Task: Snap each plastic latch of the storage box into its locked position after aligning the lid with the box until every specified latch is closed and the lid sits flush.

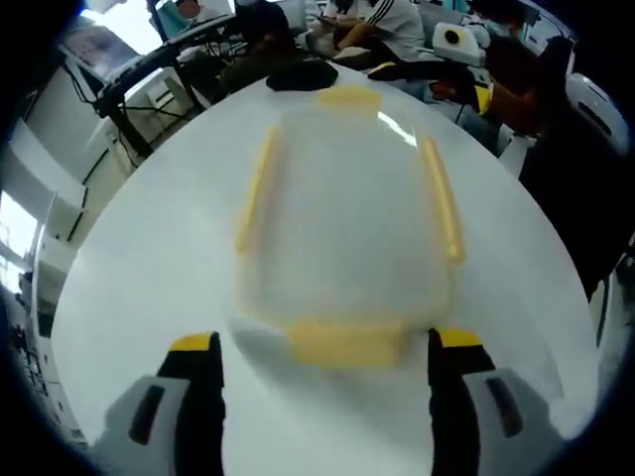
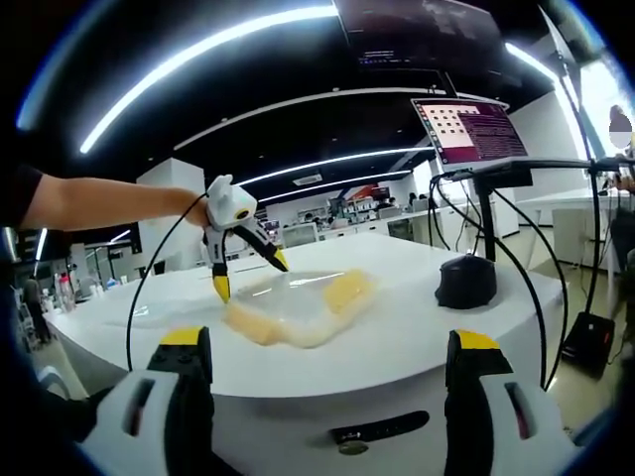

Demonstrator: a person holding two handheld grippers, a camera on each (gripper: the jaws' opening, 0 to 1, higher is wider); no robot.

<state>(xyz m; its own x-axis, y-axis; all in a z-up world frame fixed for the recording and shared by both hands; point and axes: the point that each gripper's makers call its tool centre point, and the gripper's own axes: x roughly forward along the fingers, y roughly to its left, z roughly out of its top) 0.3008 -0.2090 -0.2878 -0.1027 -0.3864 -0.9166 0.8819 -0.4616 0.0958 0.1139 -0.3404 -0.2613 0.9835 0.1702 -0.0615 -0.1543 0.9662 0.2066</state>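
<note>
Storage box [image 1: 347,233], clear with yellow latches, lies on the white round worktop [image 1: 139,288], and the left gripper view looks down on it from close above: one latch [image 1: 347,342] at the near end between the left tool's [image 1: 325,347] widely parted jaws, one long latch [image 1: 256,188] down each side, another at the far end. The box looks blurred there, and I cannot tell whether any latch is snapped down. The right gripper view sees the same box [image 2: 298,307] from the side and well back, beyond the worktop's edge, with the right tool [image 2: 327,347] spread wide and holding nothing. It also takes in the left tool [image 2: 248,276] from outside, held by a person's arm [image 2: 109,203], yellow tips apart just above the box's near-left end. A black rounded object [image 2: 474,283] sits on the worktop to the right of the box, beside a monitor stand [image 2: 486,213].
</note>
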